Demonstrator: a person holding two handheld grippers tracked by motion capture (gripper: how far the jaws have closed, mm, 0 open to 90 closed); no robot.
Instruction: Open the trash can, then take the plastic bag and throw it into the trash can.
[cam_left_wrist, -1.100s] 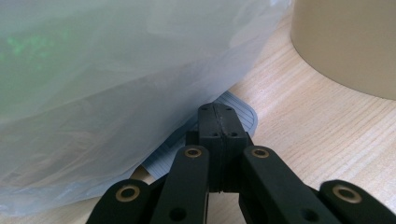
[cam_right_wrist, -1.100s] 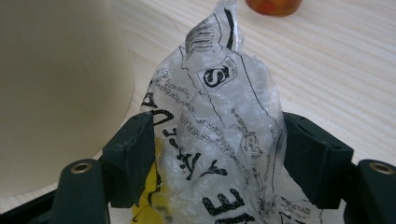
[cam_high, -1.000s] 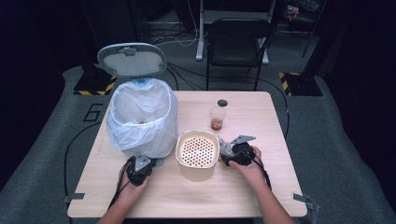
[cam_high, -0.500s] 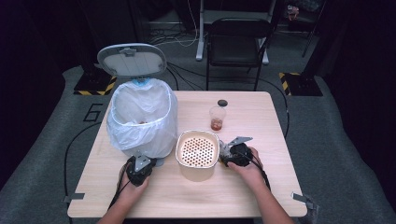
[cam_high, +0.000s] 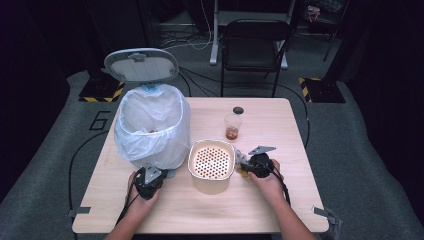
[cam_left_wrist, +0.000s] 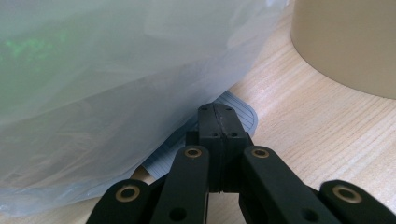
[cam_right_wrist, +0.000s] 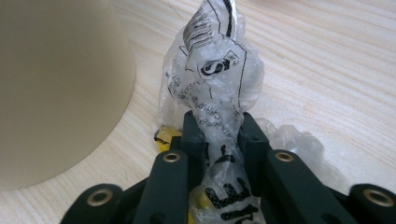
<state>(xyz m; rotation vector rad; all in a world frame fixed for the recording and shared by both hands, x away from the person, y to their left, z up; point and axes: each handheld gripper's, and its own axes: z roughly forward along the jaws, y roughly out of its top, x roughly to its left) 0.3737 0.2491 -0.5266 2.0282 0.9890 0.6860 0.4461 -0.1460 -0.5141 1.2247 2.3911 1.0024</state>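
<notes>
Floor, left: grey carpet (cam_high: 45, 165) with a painted 6 and a black cable across it; a yellow-and-black striped block (cam_high: 100, 95) lies at the back left.
Table: pale wooden table (cam_high: 280, 130), grain running across, bare along its near edge and right side.
Bin: a white bin (cam_high: 150, 125) stands on the table's left part, lined with a clear bag, its oval grey lid (cam_high: 141, 65) raised behind it.
Left gripper: the left gripper (cam_left_wrist: 217, 122) sits low at the bin's near foot, jaws pressed together with nothing between them; its tip rests over the ribbed grey pedal (cam_left_wrist: 233, 112) that juts from under the bag.
Basket: a cream perforated basket (cam_high: 212, 161) stands at the middle, just right of the bin, between the two grippers.
Cup: a clear plastic cup (cam_high: 232, 126) with reddish dregs stands behind the basket; a small dark cap (cam_high: 238, 110) lies just beyond it.
Right gripper: the right gripper (cam_right_wrist: 219, 135) pinches a crumpled clear wrapper (cam_right_wrist: 212, 79) with black print.
Wrapper's place: on the table just right of the basket's wall, a yellow scrap (cam_right_wrist: 164, 139) under it.
Room behind: a dark room with a black chair (cam_high: 255, 45) behind the table and a second striped block (cam_high: 320, 87) at the right.
</notes>
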